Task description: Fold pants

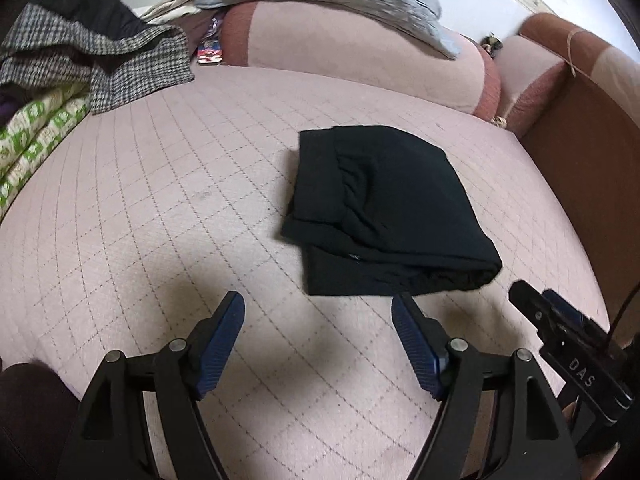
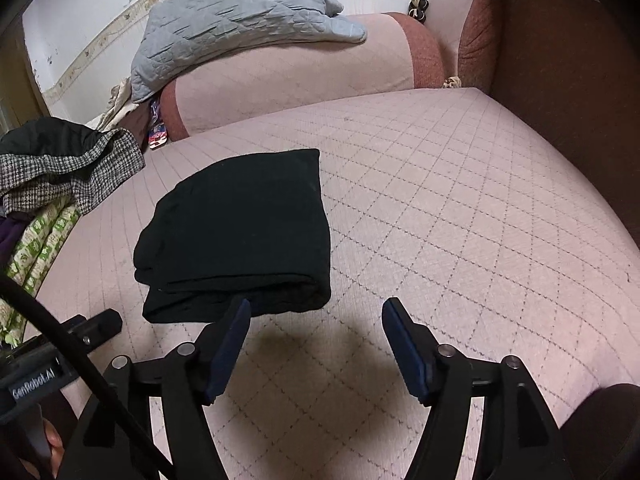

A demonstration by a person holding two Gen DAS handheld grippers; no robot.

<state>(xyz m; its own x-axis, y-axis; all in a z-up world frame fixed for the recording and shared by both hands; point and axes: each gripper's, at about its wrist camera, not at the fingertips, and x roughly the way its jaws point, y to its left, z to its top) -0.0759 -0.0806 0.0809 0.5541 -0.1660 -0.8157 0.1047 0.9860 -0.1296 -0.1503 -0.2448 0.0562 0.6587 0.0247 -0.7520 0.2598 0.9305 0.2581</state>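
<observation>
I see the pants (image 1: pixel 384 208) folded into a compact stack on the bed (image 1: pixel 160 200), lying just ahead of both claws. My left claw (image 1: pixel 318 312) and right claw (image 2: pixel 316 316) both gape wide, empty. The right sits nearer, its left fingertip (image 2: pixel 240 312) at the hem.

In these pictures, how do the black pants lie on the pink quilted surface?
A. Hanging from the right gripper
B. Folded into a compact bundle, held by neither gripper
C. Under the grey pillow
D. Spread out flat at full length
B: the black pants lie folded in layers on the pink quilted surface, and both grippers' jaws stand open and empty.
</observation>
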